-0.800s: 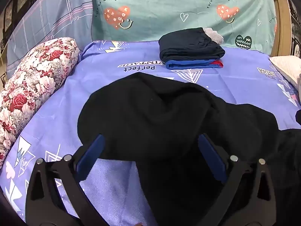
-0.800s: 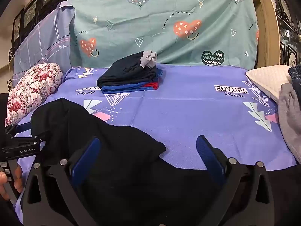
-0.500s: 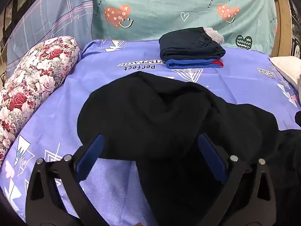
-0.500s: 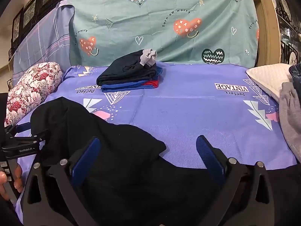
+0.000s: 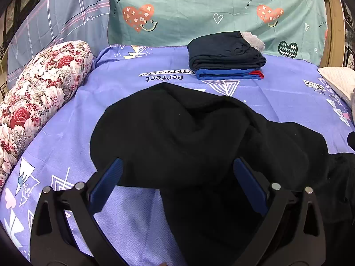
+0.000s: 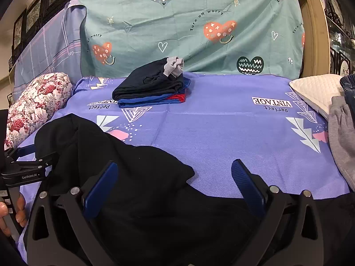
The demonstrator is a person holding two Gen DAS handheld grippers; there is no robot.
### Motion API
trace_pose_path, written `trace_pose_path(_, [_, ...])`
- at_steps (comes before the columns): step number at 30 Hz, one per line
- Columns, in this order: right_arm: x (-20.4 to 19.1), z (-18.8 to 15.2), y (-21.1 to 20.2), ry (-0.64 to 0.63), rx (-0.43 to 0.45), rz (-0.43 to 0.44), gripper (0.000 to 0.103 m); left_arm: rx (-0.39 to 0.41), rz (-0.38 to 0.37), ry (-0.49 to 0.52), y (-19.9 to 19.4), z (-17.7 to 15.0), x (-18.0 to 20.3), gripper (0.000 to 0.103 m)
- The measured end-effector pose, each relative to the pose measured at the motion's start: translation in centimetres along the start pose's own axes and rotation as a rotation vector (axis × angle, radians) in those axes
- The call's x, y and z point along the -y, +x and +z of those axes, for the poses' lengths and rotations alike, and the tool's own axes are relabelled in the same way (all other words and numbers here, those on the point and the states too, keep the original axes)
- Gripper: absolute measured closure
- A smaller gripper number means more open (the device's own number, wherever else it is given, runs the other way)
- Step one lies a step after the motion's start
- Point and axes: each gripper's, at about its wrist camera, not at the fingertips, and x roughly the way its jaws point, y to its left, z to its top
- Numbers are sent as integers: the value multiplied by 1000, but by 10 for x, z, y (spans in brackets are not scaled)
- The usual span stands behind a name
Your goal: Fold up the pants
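Note:
Black pants (image 5: 188, 137) lie crumpled on the purple bed sheet (image 5: 99, 93); they also show in the right wrist view (image 6: 124, 168). My left gripper (image 5: 177, 177) is open, its blue fingers straddling the near edge of the pants, holding nothing. My right gripper (image 6: 175, 179) is open over the pants' right part and the front bed edge. The left gripper also shows at the left edge of the right wrist view (image 6: 24, 164), with a hand on it.
A stack of folded clothes (image 5: 224, 59) sits at the back of the bed; it also shows in the right wrist view (image 6: 153, 86). A floral bolster (image 5: 37, 97) lies at the left. A white pillow (image 6: 315, 93) and grey garment (image 6: 341, 133) lie at the right.

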Motion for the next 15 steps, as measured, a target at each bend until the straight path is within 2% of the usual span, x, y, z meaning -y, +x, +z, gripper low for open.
trace_pose_path(15, [2,-3,1,3,-4,-2,1,-3,0,0,1,1,1,2])
